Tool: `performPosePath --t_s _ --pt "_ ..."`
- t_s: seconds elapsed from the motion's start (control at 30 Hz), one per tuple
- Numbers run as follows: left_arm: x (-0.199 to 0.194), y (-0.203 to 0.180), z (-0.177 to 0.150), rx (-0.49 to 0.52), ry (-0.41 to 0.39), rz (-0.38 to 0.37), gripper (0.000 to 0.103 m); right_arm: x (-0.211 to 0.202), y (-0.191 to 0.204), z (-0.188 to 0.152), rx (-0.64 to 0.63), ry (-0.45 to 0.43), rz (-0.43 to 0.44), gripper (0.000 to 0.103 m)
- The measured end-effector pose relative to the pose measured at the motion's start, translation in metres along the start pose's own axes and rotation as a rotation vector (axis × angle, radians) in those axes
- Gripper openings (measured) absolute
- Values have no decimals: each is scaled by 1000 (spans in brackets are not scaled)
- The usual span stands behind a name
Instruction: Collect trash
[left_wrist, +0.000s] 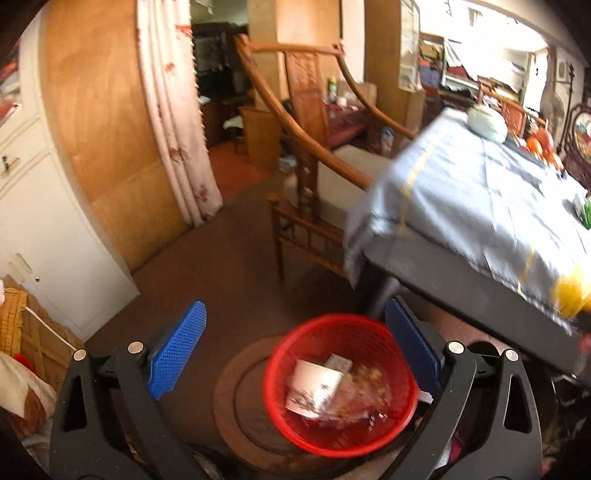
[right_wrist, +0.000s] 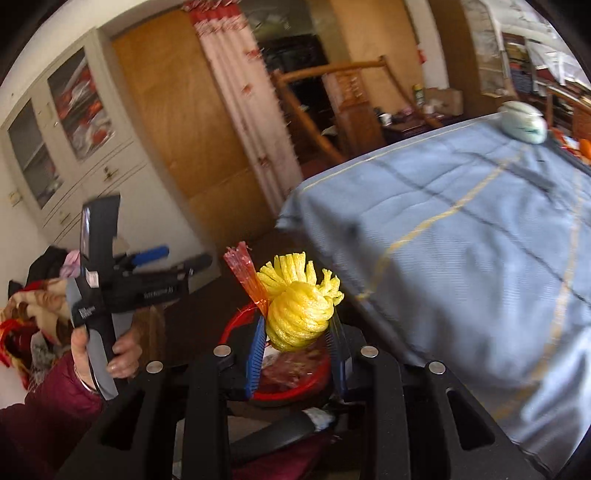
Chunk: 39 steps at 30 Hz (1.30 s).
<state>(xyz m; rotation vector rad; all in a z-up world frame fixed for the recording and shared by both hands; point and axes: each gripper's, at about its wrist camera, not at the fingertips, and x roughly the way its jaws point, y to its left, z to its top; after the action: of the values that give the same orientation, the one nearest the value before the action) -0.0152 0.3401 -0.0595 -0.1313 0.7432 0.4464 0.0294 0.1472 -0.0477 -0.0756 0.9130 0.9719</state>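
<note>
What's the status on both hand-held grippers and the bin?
Left hand-held gripper open, empty, above red basket. Right hand-held gripper shut on yellow foam net, over the basket. Nothing blocking the drop.

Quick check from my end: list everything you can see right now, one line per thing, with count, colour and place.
Basket: one, red mesh, on the floor beside the table, below the left gripper.
Paper scraps: several, white and brownish, inside the basket.
Foam net: one, yellow, bunched between the right gripper's fingers, above the basket.
Plastic strip: one, red, beside the net.
Table: one, dark, under a blue-grey cloth.
Lidded bowl: one, pale green, far end of the table.
Chair: one, wooden, behind the table.
Curtain: one, white with red pattern, by the doorway.
Cabinet: one, white, left wall.
Left gripper: open.
Right gripper: shut on the net.
</note>
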Motion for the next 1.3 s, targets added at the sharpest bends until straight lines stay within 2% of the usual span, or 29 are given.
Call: performPosePath --t_s 0.1,0.17,0.27,0.4,0.73,1.3 --pt "-9 11 3 -20 -28 13 94 36 17 8 -27 64 75 35" --pt "-10 13 7 -25 -40 12 95 54 22 10 -19 89 87 55" --pt "-14 14 9 -15 -55 17 95 62 19 7 2 96 90 56" --pt "-17 9 10 -6 -63 5 95 50 10 5 26 70 68 56" --pt "-25 -18 13 31 -77 -40 95 4 -18 0 63 -37 -10 59" --pt "-56 -65 11 107 -155 -94 96 -59 -40 -11 97 -175 -67 65"
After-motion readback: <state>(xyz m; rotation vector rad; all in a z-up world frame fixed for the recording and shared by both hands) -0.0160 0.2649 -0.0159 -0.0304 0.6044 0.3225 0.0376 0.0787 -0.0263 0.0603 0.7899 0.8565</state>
